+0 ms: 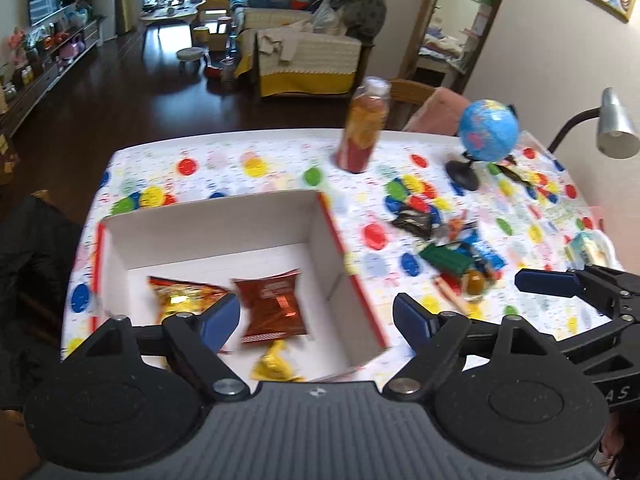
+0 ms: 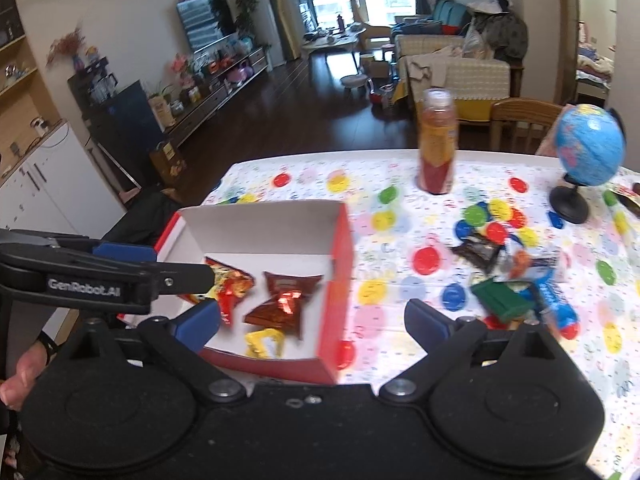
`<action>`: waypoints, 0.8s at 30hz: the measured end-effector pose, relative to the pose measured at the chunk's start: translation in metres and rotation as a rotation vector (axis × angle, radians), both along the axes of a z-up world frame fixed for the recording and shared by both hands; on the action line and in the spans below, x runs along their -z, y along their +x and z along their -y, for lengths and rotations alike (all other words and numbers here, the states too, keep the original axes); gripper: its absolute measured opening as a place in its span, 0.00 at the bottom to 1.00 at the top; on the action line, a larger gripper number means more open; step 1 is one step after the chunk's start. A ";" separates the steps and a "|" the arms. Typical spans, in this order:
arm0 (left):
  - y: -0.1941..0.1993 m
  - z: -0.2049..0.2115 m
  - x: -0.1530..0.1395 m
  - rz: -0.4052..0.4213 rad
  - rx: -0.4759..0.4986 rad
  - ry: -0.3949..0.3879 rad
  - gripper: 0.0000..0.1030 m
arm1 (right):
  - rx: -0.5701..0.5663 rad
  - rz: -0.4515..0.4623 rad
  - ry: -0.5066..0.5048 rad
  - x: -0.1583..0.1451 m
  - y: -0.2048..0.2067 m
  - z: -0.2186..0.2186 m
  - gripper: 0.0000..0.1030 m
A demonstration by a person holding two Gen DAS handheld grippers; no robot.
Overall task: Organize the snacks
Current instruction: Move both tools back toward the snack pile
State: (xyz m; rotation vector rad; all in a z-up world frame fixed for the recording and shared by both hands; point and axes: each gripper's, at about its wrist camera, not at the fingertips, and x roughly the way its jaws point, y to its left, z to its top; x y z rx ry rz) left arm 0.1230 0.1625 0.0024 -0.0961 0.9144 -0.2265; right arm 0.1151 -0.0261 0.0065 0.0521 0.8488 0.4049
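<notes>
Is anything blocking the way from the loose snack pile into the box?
Nothing visible. Bare tablecloth lies between the snack pile and the box; only its red side wall must be cleared. The bottle stands farther back.

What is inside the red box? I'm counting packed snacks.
Inside the red box: an orange-yellow chip bag, a brown-red packet and a small yellow wrapper. Gripper fingers hide part of the floor.

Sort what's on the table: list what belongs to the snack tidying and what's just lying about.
Job: red box; red-orange chip bag, dark red packet, yellow candy inside it; loose snack pile.
Lying about: drink bottle, globe, desk lamp.
</notes>
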 end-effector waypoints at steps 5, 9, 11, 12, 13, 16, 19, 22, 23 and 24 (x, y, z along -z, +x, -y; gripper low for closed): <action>0.004 0.038 0.002 0.013 0.022 -0.039 0.99 | 0.035 0.010 -0.008 0.004 -0.003 0.041 0.96; 0.012 0.069 0.011 0.016 0.014 -0.061 0.99 | 0.067 -0.003 -0.026 0.014 -0.001 0.077 0.96; 0.018 0.086 0.017 0.008 0.006 -0.053 0.99 | 0.083 -0.014 -0.041 0.021 0.001 0.096 0.96; 0.021 0.096 0.020 0.000 0.006 -0.051 0.99 | 0.093 -0.020 -0.049 0.024 0.002 0.105 0.96; 0.024 0.105 0.023 -0.008 0.007 -0.049 0.99 | 0.105 -0.025 -0.056 0.027 0.004 0.115 0.96; 0.035 0.131 0.032 -0.030 0.003 -0.039 0.99 | 0.133 -0.033 -0.068 0.035 0.010 0.147 0.96; 0.051 0.157 0.042 -0.066 -0.008 -0.007 0.99 | 0.151 -0.036 -0.075 0.042 0.017 0.175 0.95; 0.068 0.180 0.052 -0.093 -0.016 0.011 0.99 | 0.159 -0.044 -0.095 0.052 0.029 0.198 0.93; 0.073 0.186 0.055 -0.100 -0.022 0.020 0.99 | 0.158 -0.047 -0.103 0.055 0.033 0.204 0.93; 0.078 0.192 0.057 -0.105 -0.023 0.025 0.99 | 0.156 -0.049 -0.108 0.058 0.038 0.209 0.92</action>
